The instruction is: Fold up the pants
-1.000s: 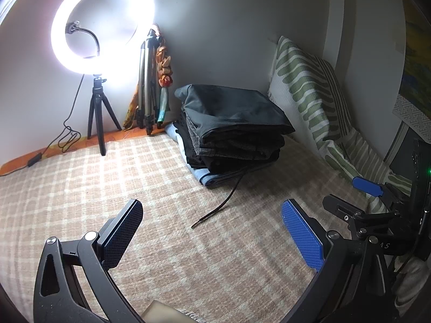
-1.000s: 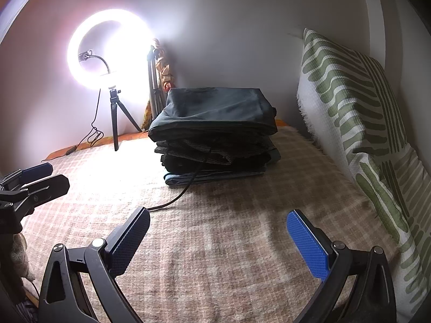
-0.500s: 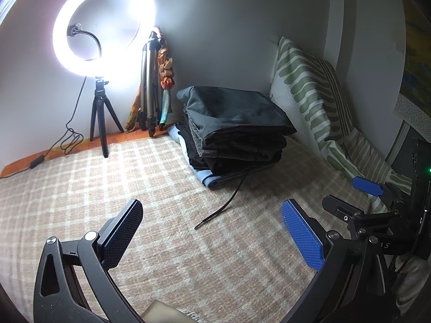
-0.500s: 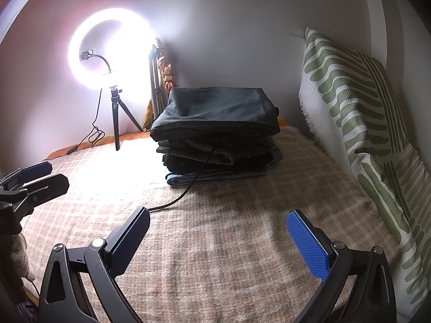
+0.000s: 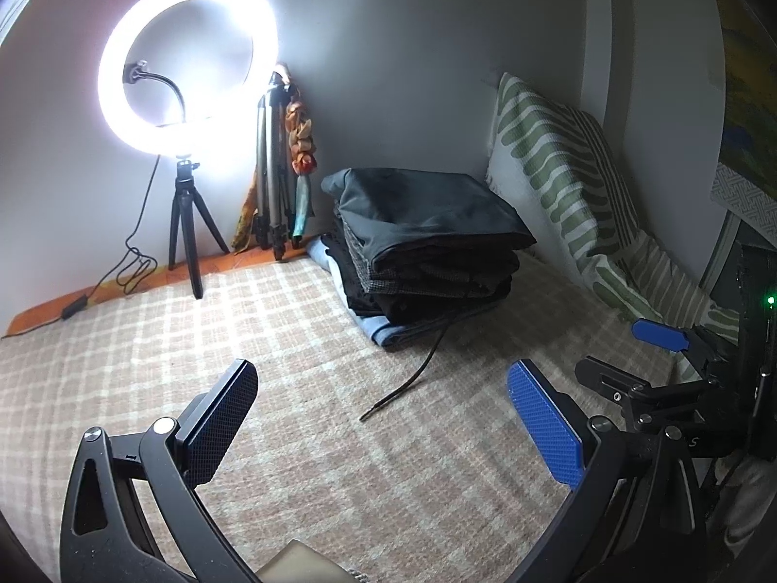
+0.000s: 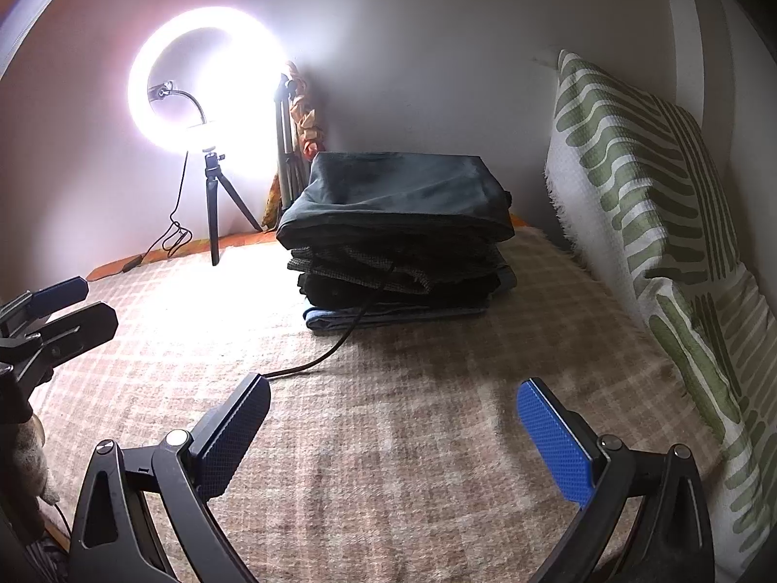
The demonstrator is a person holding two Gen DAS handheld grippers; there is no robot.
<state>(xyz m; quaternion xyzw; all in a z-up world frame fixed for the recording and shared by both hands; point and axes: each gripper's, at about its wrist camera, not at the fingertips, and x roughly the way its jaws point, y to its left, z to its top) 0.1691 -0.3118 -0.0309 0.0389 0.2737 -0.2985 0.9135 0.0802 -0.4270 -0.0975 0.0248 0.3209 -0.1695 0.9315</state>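
A stack of folded pants [image 5: 427, 252] [image 6: 398, 238] rests on the checked blanket [image 5: 145, 350] [image 6: 413, 437] near the back wall, dark green-grey on top, light blue at the bottom. A black drawstring [image 5: 413, 374] [image 6: 335, 345] trails out of the stack toward me. My left gripper [image 5: 383, 418] hovers open and empty well in front of the stack. My right gripper [image 6: 393, 427] is likewise open and empty, a little nearer the stack; it also shows at the right edge of the left wrist view [image 5: 626, 354].
A lit ring light on a small tripod [image 5: 187, 97] [image 6: 209, 92] stands at the back left, its cable [image 5: 131, 267] running along the wall. A folded silver tripod [image 5: 272, 170] leans beside it. A green-striped cushion [image 5: 573, 184] [image 6: 655, 223] lines the right side.
Both views have shifted slightly; the stack and the ring light appear a touch closer. Both grippers stay open and empty.
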